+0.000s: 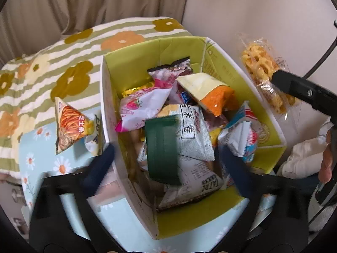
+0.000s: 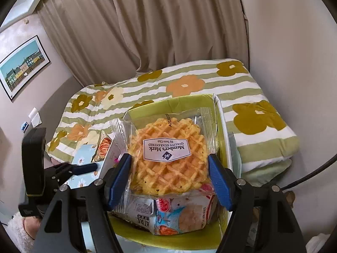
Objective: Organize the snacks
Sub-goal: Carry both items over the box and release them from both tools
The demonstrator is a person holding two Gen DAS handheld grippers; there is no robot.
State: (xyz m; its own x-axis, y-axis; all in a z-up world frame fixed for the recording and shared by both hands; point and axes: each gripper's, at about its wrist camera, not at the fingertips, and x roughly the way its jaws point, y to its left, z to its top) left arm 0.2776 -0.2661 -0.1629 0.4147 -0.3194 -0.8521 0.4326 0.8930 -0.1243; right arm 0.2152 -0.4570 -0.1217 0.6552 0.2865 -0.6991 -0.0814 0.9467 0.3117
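- The box [image 1: 271,139], white outside and green inside, is my landmark. It stands open-topped in front of the striped flower quilt [image 1: 69,63] and is already heaped with snack packets.
- My right gripper [image 2: 169,177] is clamped on the waffle pack [image 2: 168,158], 1 blue pad on each flat side edge. The pack hangs above the box's open top, its face toward my camera and its length running away from the fingers, toward the box's far wall.
- In the left view that same pack sits just outside the box's right wall, so I judge it is at the rim, not yet well over the middle.
- My left gripper [image 1: 166,158] points steeply down into the box with its 2 fingers spread wide, nothing pressed between them. A dark green packet [image 1: 162,149] lies blurred below them, on the heap.
- 1 orange noodle packet [image 1: 71,126] stands outside the box, against its left wall. My left hand is the nearer to it.
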